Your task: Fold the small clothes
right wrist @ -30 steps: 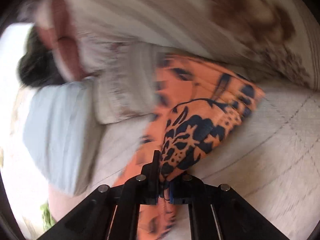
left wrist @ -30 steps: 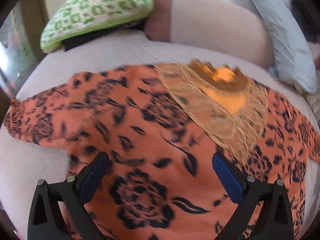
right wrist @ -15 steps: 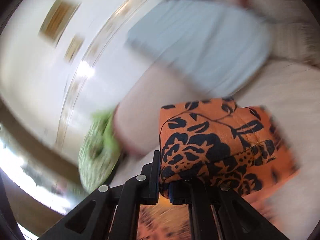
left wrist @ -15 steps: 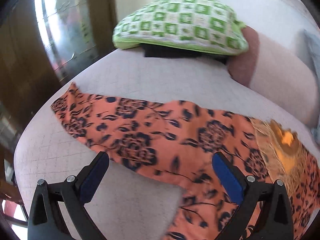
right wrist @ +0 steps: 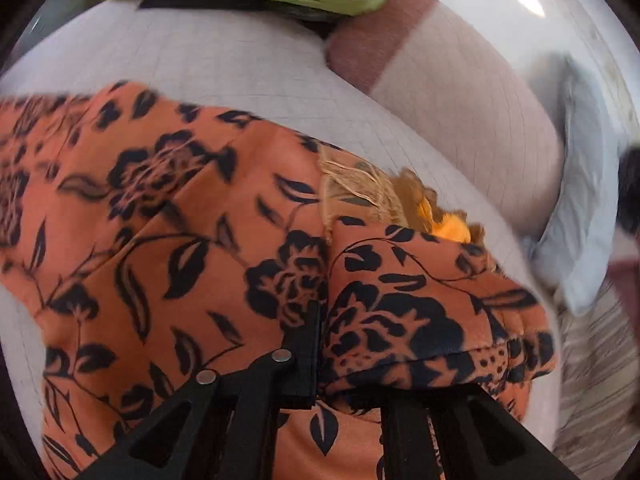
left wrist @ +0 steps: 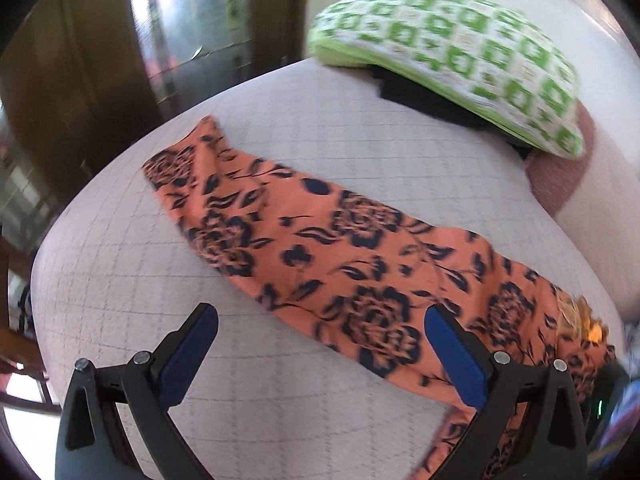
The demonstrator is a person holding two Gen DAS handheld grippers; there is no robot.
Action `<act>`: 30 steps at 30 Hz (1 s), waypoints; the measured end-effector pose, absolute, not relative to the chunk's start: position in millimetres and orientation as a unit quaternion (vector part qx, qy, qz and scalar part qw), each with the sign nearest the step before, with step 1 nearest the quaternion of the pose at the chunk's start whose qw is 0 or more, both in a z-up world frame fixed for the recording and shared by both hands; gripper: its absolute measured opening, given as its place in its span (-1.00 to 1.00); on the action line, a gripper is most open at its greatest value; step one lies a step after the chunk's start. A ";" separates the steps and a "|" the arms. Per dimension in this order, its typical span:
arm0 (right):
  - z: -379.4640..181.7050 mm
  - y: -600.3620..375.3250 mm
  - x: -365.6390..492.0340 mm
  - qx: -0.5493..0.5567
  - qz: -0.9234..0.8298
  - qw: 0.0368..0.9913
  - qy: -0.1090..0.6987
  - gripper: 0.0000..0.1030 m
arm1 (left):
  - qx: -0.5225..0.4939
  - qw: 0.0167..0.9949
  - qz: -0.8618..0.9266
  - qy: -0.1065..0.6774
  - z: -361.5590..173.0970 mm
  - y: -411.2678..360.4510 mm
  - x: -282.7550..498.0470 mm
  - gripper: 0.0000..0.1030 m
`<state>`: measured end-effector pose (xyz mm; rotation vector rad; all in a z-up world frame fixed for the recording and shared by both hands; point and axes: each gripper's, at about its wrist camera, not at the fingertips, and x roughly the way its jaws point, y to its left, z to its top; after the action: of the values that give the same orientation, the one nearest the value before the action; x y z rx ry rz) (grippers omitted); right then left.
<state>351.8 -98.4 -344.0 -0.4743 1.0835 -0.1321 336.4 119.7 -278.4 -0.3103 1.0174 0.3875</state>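
Note:
An orange garment with black flowers (left wrist: 320, 248) lies spread on a white quilted bed (left wrist: 132, 280). One long sleeve stretches to the far left. My left gripper (left wrist: 320, 316) hangs open above the near edge of that sleeve and holds nothing. In the right wrist view the other sleeve (right wrist: 400, 320) is folded over the garment's body (right wrist: 180, 240), just below the gold embroidered neckline (right wrist: 360, 192). My right gripper (right wrist: 326, 320) still has this sleeve's fabric between its jaws, which are opening. The fabric covers its right finger.
A green and white checked pillow (left wrist: 460, 48) lies at the head of the bed on something dark. Beside it are a beige and brown bolster (right wrist: 460, 120) and a pale blue pillow (right wrist: 580, 200). The bed's edge curves at the left, with a wooden door (left wrist: 80, 60) beyond.
My right gripper swung the held sleeve across from the bed's side and laid it over the garment's body. My left gripper moved left from the chest to the outstretched sleeve, staying open.

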 end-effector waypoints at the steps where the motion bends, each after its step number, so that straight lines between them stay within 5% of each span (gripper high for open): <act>1: -338.9 -95.5 344.5 -0.224 -0.039 0.833 0.505 -0.79 | -0.155 0.839 0.191 0.486 -279.9 126.8 336.3 0.99; 8: -317.8 -84.4 311.0 -0.298 0.009 0.837 0.458 -0.69 | -0.232 0.807 0.216 0.498 -292.7 162.1 325.6 0.99; 21: -297.9 -203.4 306.9 0.113 0.118 0.853 0.496 -0.69 | -0.304 0.775 0.250 0.494 -305.5 199.3 315.6 0.99; 30: -307.1 -140.5 304.8 0.120 0.257 0.802 0.525 -0.65 | -0.287 0.780 0.237 0.503 -304.6 183.1 323.9 0.99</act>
<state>304.8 -140.5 -307.1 0.2566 1.1258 0.5501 323.9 183.1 -304.6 -0.6200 1.0878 0.5114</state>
